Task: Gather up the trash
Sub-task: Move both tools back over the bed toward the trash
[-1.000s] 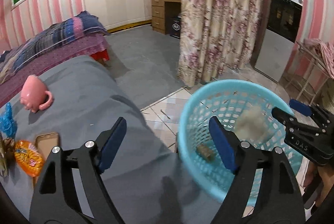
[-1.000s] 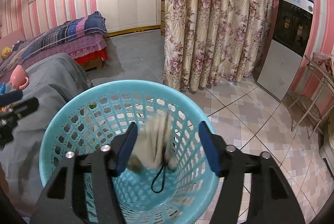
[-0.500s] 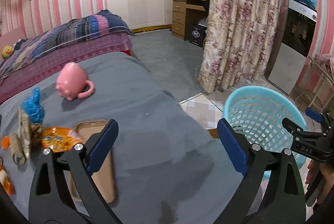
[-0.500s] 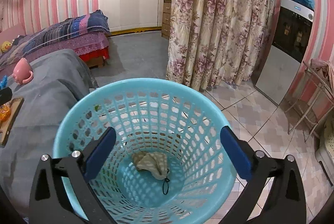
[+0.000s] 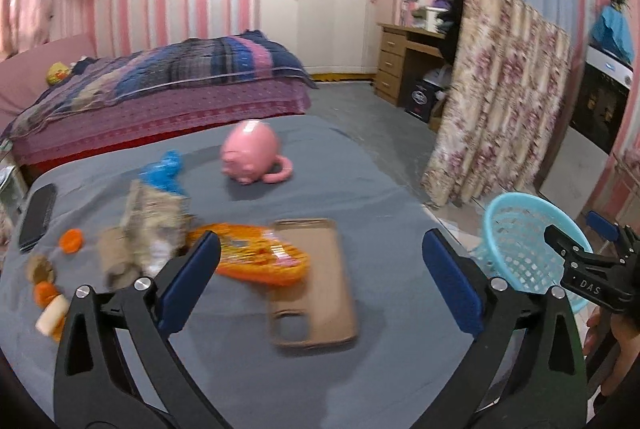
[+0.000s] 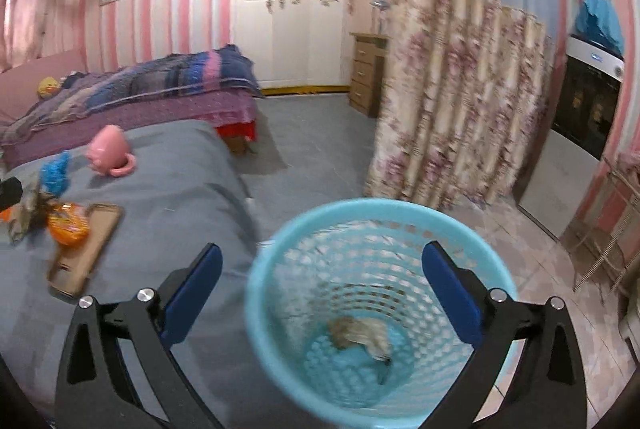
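A grey cloth-covered table (image 5: pixel 360 189) fills the lower half of the left wrist view, and everything here is placed against it. Off its right edge, on the tiled floor, stands a round light-blue plastic lattice basket (image 6: pixel 280 269); a crumpled beige-grey wad of trash (image 6: pixel 362 333) lies at its bottom.

The left gripper (image 5: pixel 320 269) hangs above the near part of the table with its jaws spread wide and nothing between them. The right gripper (image 6: pixel 320 279) is held off the table's right edge, over the basket, jaws likewise released and empty.

On the table, near its middle, lies a tan rectangular phone case (image 5: pixel 316 281), face down. An orange crinkled snack wrapper (image 5: pixel 256 257) overlaps the case's far left corner. Left of that sits a blurred heap of brown-grey crumpled paper (image 5: pixel 148 229), with a blue crumpled plastic scrap (image 5: pixel 164 173) just behind it. A pink pig-shaped ceramic mug (image 5: pixel 252 157) lies on its side toward the table's far edge. A black phone (image 5: pixel 38 217) rests at the left edge, and small orange peel bits (image 5: pixel 72 241) sit near it.
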`<state>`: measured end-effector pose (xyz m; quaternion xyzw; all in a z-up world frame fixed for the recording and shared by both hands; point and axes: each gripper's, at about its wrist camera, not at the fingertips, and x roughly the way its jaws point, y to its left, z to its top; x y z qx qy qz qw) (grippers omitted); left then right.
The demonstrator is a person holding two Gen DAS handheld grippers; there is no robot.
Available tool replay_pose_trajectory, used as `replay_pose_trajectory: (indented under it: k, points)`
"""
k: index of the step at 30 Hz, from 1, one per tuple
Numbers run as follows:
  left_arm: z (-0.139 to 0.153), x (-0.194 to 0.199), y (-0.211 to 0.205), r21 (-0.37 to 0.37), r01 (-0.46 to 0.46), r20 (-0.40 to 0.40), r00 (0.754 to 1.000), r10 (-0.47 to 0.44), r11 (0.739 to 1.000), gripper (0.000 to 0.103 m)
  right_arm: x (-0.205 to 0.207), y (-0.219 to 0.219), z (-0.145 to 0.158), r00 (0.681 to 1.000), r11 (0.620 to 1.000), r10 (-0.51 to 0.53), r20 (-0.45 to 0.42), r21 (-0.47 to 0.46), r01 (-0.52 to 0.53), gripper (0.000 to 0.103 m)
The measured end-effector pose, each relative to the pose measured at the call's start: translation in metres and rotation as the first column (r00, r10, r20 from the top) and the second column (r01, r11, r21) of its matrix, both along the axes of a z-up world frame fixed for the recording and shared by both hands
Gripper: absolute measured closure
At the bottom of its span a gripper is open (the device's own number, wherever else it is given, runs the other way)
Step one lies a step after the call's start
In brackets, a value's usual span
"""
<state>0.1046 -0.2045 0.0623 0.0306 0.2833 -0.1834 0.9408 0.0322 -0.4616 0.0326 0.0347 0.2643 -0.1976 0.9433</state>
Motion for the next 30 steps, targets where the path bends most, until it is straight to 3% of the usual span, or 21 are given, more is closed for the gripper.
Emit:
replay_pose_trajectory:
  k: [6, 15, 23, 30]
  points:
    - [0.007, 0.002, 0.078, 0.003, -0.122, 0.028, 0.992, 0.122, 0.993, 0.005, 0.026, 0.065, 0.013, 0.992, 0.992, 0.123, 0.036, -0.019, -0.122, 0.005]
    - [-0.001, 0.01, 0.197, 0.02, -0.33, 0.037, 0.943, 0.329, 0.944, 0.005, 0.06, 0.152, 0.027, 0.961, 0.964, 0.266, 0.08, -0.005, -0.266, 0.005]
    - [-0.023, 0.017, 0.262, 0.006, -0.448, 0.004, 0.894, 0.448, 0.894, 0.005, 0.084, 0.208, 0.033, 0.93, 0.935, 0.354, 0.093, -0.031, -0.353, 0.005]
    - [-0.036, 0.022, 0.293, -0.005, -0.501, -0.025, 0.865, 0.5, 0.866, 0.005, 0.104, 0.229, 0.023, 0.919, 0.923, 0.384, 0.086, -0.028, -0.383, 0.005]
